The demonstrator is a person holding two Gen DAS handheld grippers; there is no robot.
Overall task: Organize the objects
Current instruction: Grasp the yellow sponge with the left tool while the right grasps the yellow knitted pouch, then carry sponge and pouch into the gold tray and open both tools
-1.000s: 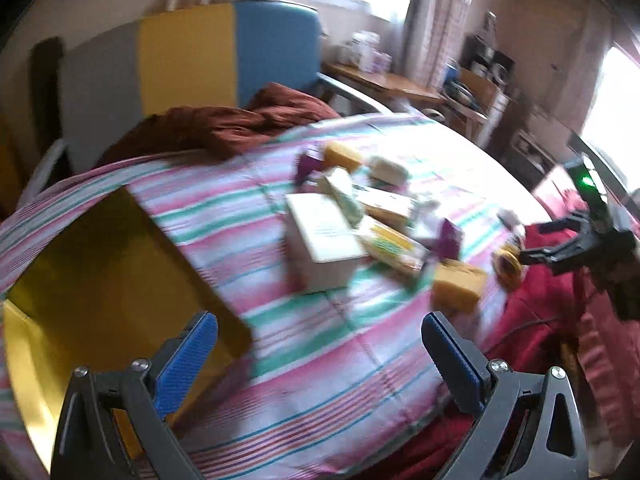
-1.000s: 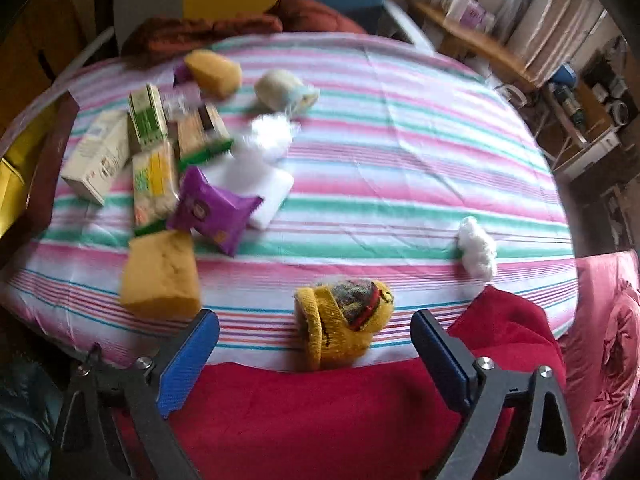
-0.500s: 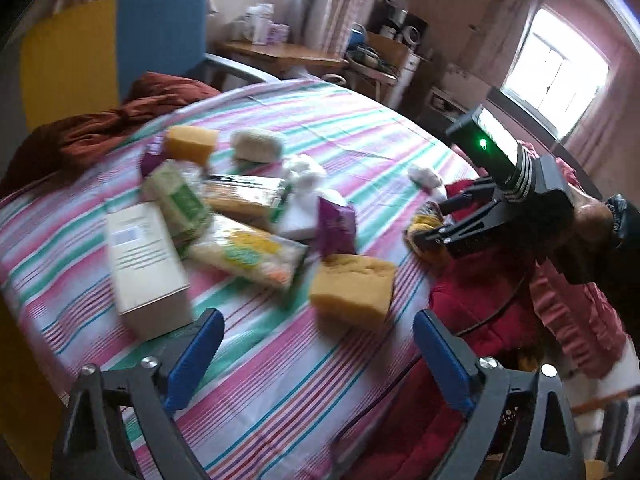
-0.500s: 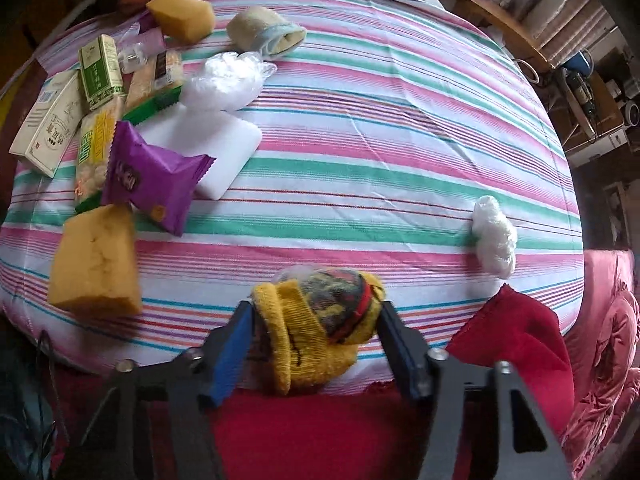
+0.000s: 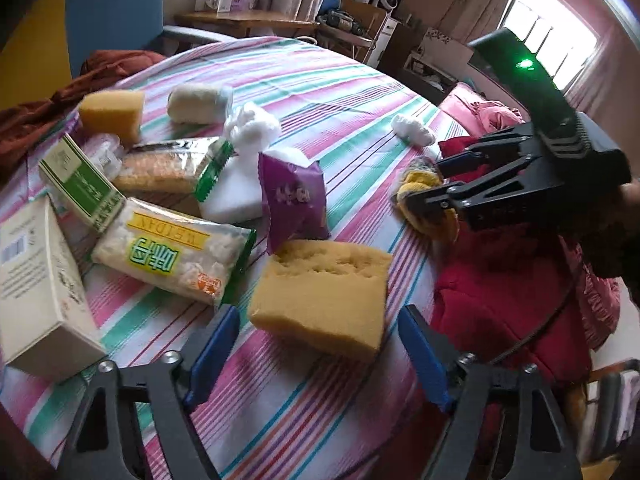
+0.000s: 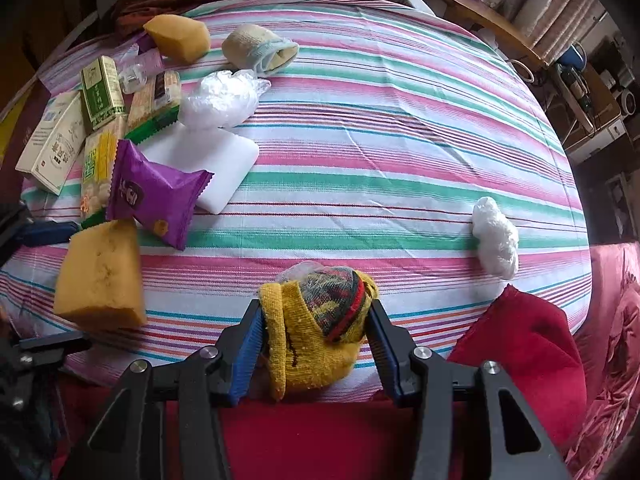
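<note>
My right gripper [image 6: 316, 344] is shut on a rolled yellow sock [image 6: 320, 332] at the near edge of the striped table [image 6: 380, 140]; it also shows in the left wrist view [image 5: 424, 200]. My left gripper [image 5: 320, 356] is open, its fingers on either side of a yellow sponge block [image 5: 324, 288], close but apart. That sponge [image 6: 100, 272] sits left of the sock. A purple snack packet [image 5: 292, 196] lies just beyond it.
Boxes and food packets [image 5: 168, 252] crowd the table's left, with a second sponge [image 6: 178, 38], a rolled pale sock [image 6: 260, 50], a white block [image 6: 216, 160] and crumpled plastic [image 6: 220, 100]. A white wad [image 6: 496, 240] lies at right. Red cloth [image 6: 520, 340] borders the near edge.
My right gripper closed onto the yellow sock. My left gripper swung right from the gold surface and moved up to the near yellow sponge.
</note>
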